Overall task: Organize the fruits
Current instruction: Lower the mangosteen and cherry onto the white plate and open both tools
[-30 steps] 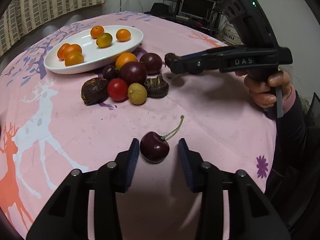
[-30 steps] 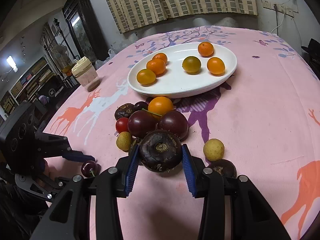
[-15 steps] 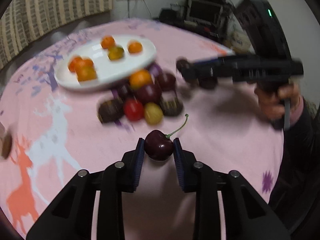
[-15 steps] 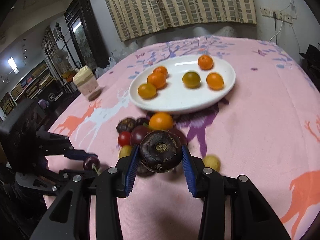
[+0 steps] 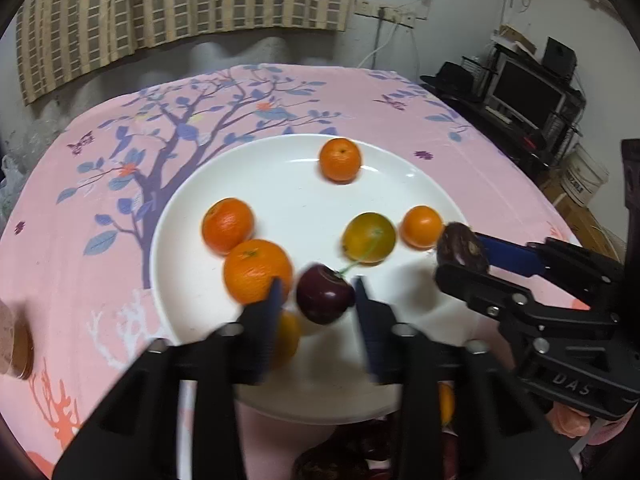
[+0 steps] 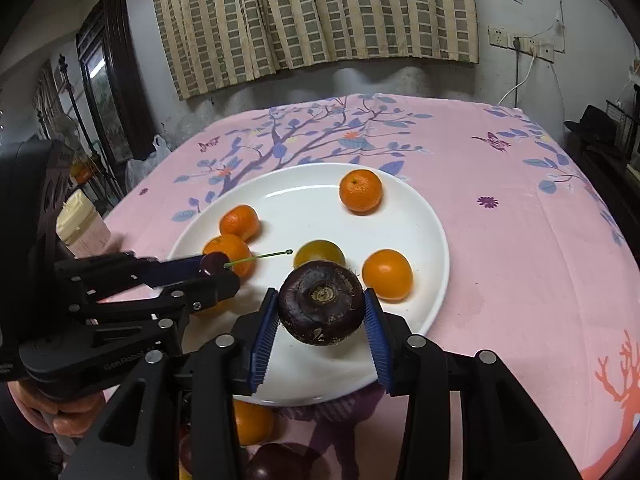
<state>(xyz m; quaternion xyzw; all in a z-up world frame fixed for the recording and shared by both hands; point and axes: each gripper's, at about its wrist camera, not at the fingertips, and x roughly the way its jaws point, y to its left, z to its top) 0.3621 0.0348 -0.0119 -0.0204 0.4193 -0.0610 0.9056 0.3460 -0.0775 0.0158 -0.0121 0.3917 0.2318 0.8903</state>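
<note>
My left gripper (image 5: 318, 300) stands over the near part of the white plate (image 5: 280, 184); a dark red cherry (image 5: 325, 294) with a green stem sits between its fingers, with gaps showing on both sides. My right gripper (image 6: 322, 316) is shut on a dark brown water chestnut (image 6: 321, 303) and holds it above the plate (image 6: 420, 216). Several small oranges (image 5: 228, 225) and a greenish one (image 5: 369, 237) lie on the plate. The right gripper (image 5: 464, 254) shows at the right of the left wrist view, the left gripper (image 6: 218, 270) at the left of the right wrist view.
An orange (image 6: 252, 422) and dark plums (image 6: 276, 462) lie on the pink tablecloth (image 6: 520, 240) just before the plate's near rim. A lidded jar (image 6: 82, 222) stands at the table's left edge. Shelves with electronics (image 5: 528, 92) stand beyond the table at the right.
Both grippers have lifted their fruit off the cloth and moved forward over the plate. The left gripper's fingers now stand wider around the cherry than half a second ago.
</note>
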